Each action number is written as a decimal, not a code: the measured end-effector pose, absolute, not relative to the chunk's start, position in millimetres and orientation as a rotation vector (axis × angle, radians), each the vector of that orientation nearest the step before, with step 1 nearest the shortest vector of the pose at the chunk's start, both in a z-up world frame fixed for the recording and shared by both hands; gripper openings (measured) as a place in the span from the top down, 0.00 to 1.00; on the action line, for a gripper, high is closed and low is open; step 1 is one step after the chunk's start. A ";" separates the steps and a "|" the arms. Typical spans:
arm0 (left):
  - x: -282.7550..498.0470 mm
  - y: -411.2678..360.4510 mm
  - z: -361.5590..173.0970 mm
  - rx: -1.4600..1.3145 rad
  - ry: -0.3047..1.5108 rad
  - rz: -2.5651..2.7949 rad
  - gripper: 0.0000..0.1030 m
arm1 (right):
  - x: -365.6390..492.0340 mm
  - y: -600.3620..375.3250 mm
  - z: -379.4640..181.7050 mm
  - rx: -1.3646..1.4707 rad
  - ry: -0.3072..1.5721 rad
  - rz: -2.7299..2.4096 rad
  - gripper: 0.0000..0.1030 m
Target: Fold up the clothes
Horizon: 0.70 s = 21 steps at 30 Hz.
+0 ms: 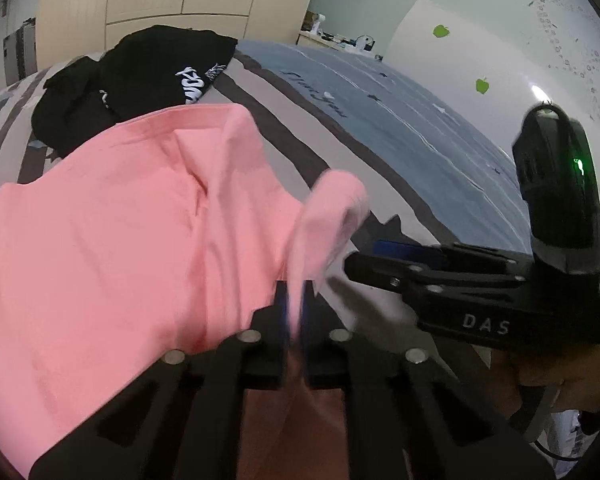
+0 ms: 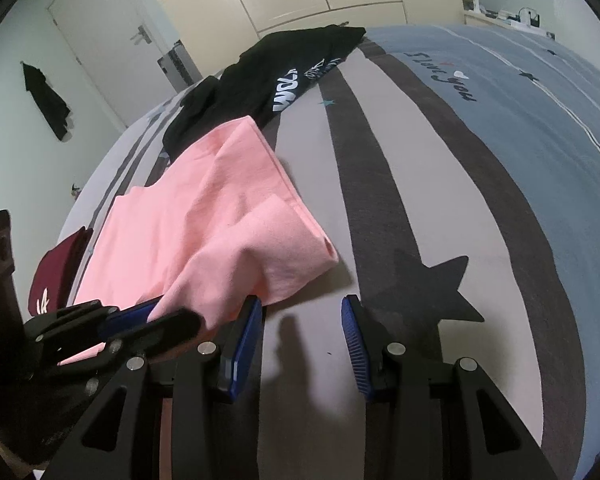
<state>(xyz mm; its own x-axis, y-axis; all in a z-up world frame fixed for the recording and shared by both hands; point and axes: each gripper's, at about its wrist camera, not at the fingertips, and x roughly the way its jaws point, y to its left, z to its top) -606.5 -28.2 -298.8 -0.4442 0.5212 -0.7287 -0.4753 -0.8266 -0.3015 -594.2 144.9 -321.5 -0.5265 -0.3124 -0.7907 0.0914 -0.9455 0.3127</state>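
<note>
Your bed (image 2: 400, 208) fills both views: grey-and-brown striped cover with a blue band at the right and a dark star print at lower right of the right wrist view.

Pink garment (image 2: 204, 224) lies on the bed left of centre in the right wrist view. Long axis runs from lower left up toward upper centre, far end pointing at the black garment (image 2: 284, 76) and overlapping its near edge. Near corner is lifted off the bed at lower left.

Your left claw (image 1: 294, 312) is pressed together, pinching a fold of pink cloth at lower centre of the left wrist view; a loose flap bulges just above the pads. Your right claw (image 2: 302, 344) is spread, nothing between the pads; its left pad sits just beside the pink hem, whether it touches I cannot tell.

View differences:
- Right wrist only: maroon cap (image 2: 60, 272) at left edge, white emblem on it, unreadable; door and a dark item hanging on the wall at upper left.
- Left wrist only: right claw body seen side-on at right, green light on, your hand (image 1: 556, 376) under it; white panel with green apple stickers at upper right.

Writing: "DAS" on the right claw body; "I love you" on the blue band; white lettering on the black garment, not readable.
</note>
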 end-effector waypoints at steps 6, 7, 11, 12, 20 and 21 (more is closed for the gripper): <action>-639.6 -106.1 -267.7 -1.148 -0.253 2.447 0.97 | -596.5 135.8 -315.6 1.356 -0.334 -2.527 0.63; -645.9 -121.3 -263.7 -1.150 -0.267 2.480 0.97 | -598.8 130.9 -314.4 1.352 -0.327 -2.522 0.63; -674.6 -194.2 -254.5 -1.192 -0.322 2.637 0.97 | -611.5 109.2 -308.4 1.332 -0.299 -2.505 0.63; -680.8 -211.2 -254.2 -1.207 -0.335 2.674 0.97 | -616.9 102.8 -306.2 1.321 -0.298 -2.500 0.63; -700.1 -254.8 -290.4 -1.357 -0.337 2.675 0.98 | -678.5 56.8 -311.8 1.376 -0.220 -2.500 0.63; -702.2 -256.3 -294.0 -1.360 -0.355 2.661 0.98 | -685.6 55.6 -314.6 1.389 -0.238 -2.496 0.63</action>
